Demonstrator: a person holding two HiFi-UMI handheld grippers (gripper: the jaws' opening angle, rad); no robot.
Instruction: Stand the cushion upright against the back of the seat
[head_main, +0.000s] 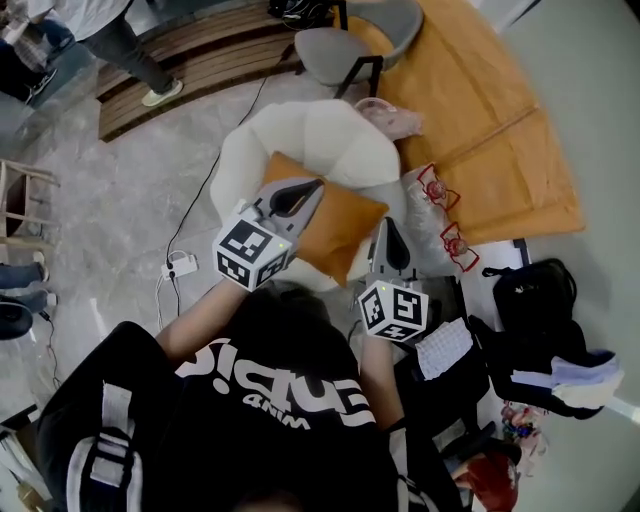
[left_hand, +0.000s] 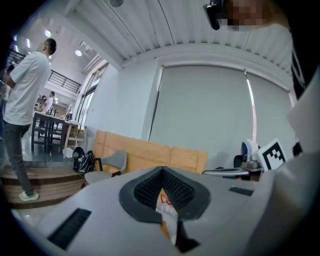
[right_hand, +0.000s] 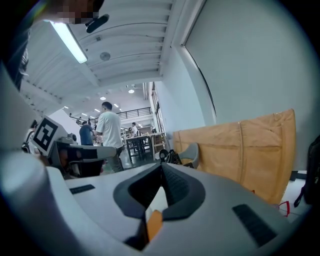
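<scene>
Grey marbled floor (head_main: 120, 190) with wooden steps (head_main: 200, 60) at the left, then the left gripper (head_main: 316, 185), jaws pressed together and empty, over the orange cushion (head_main: 340, 228) — lying on the cream seat (head_main: 320, 140) — then the right gripper (head_main: 389, 222), likewise closed on nothing, and tan boards (head_main: 480, 120) at the right

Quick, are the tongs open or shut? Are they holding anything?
Left tongs: shut, holding nothing.
Right tongs: shut, holding nothing.
</scene>
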